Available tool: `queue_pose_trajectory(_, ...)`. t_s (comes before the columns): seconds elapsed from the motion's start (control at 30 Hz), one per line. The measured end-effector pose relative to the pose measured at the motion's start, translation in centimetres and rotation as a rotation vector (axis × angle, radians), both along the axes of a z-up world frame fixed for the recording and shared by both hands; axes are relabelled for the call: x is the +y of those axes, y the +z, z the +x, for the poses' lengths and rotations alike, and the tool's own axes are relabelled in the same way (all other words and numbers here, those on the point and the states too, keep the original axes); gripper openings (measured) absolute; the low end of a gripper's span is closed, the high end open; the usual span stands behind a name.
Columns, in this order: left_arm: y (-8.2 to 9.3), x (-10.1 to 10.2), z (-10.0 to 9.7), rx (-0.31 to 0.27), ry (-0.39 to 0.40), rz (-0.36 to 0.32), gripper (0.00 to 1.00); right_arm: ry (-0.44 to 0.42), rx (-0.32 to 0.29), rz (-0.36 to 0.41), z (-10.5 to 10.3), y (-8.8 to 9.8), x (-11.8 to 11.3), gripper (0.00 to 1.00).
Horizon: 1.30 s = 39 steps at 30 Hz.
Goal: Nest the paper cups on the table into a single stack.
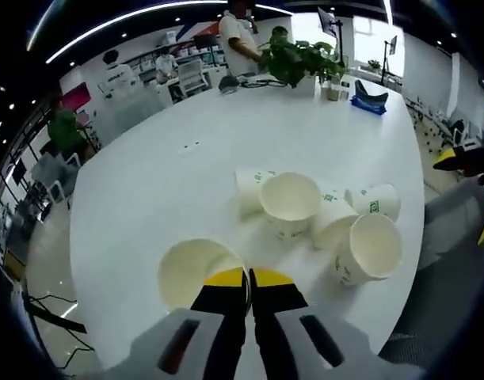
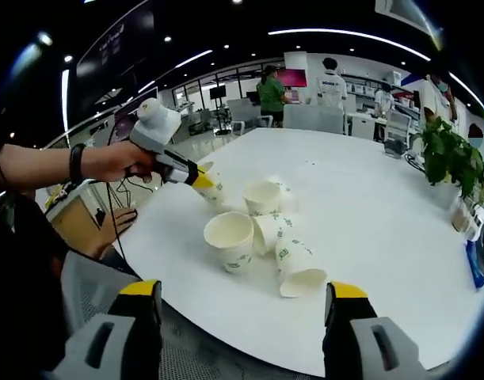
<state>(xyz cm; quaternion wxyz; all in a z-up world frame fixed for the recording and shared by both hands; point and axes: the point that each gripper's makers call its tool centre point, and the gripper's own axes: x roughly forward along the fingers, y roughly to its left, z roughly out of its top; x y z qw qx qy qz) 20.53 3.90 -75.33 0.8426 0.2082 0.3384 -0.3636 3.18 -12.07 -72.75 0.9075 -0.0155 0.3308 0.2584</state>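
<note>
The left gripper [image 1: 248, 279] is clamping the rim of one cup [image 1: 196, 271], jaws pinched together with the wall between them. In the right gripper view the same gripper [image 2: 200, 177] is holding that cup [image 2: 214, 188] up off the table [image 2: 368, 237], mouth tilted; probably it is being carried toward the pile to be nested.

The right gripper [image 2: 246, 305] is hanging back off the near edge, jaws spread wide and gripping nothing.

The remaining cups are sitting in a loose cluster near that edge: one upright cup [image 2: 230, 239] in front, a second upright cup [image 2: 263, 196] behind it, and a tipped cup [image 2: 297, 271] on its side with its mouth toward the edge. At least one more is lying between them (count uncertain; they overlap).

The edge is close on the near side, so the tipped cup could roll off if nudged. The far side is open white table, well clear up to the plant [image 2: 451, 158].
</note>
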Motion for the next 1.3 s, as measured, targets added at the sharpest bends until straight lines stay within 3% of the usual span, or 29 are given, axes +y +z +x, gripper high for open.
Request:
queue_pose_trajectory(0.3,1.5,0.6,-2.0,-0.011,0.003,-0.014,0.0,0.007,-0.008,0.003,0.0,0.0,0.1,0.86)
queue_pose_trajectory(0.4,2.3,0.5,-3.0,-0.014,0.012,-0.047,0.0,0.005,-0.01,0.006,0.0,0.0,0.1,0.86)
queue_pose_trajectory(0.83,3.6,-1.6,-6.0,-0.037,-0.073,-0.015,0.0,0.011,-0.004,0.014,-0.3,-0.4,0.3,0.86)
queue_pose_trajectory(1.3,6.9,-6.3,-8.3,-0.057,-0.216,-0.017,0.0,0.013,0.002,0.021,-0.5,-0.5,0.3,0.86)
